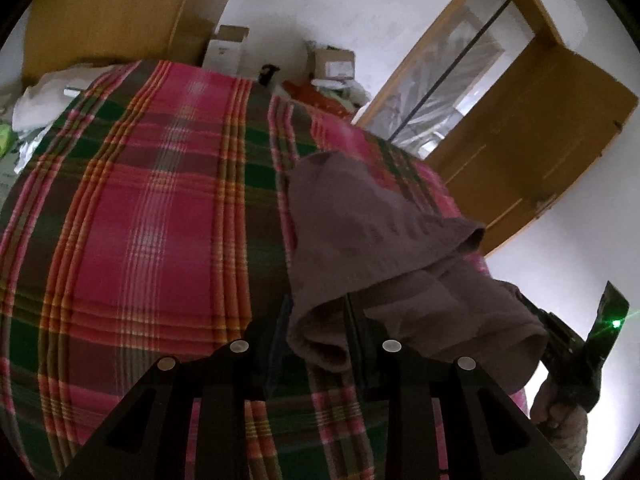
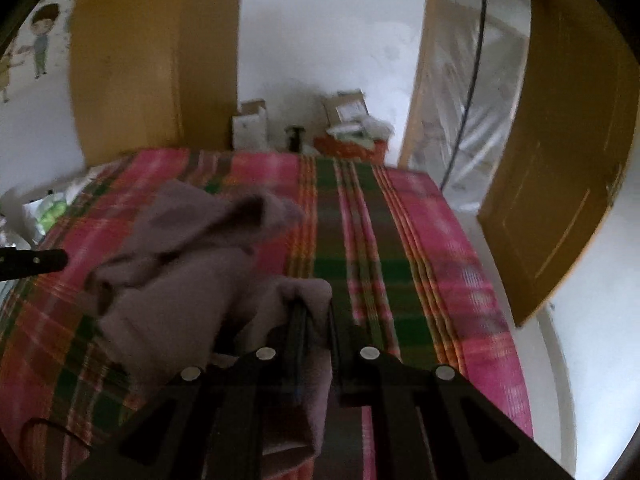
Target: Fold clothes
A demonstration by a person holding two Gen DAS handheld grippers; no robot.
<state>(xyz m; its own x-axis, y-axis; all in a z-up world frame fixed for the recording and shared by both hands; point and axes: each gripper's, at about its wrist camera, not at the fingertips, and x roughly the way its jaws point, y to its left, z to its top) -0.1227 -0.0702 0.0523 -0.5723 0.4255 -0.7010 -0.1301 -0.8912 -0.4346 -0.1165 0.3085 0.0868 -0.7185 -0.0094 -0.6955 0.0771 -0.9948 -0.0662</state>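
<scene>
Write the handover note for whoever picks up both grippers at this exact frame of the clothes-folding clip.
Left gripper: shut on an edge of the mauve garment.
Right gripper: shut on another edge of the same garment.
Garment: held bunched and sagging between the two grippers over the plaid bedcover; its far part seems to touch the bed.
Done: garment picked up at two points.
Left: no neat fold shows yet. Probably spread it flat on the bedcover, then fold.

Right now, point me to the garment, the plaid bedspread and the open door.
garment [image 1: 352, 216]: left wrist view, on the flat upper panel.
plaid bedspread [image 1: 160, 208]: left wrist view, on a bare pink stripe.
open door [image 2: 560, 160]: right wrist view, on the wooden door leaf.
</scene>
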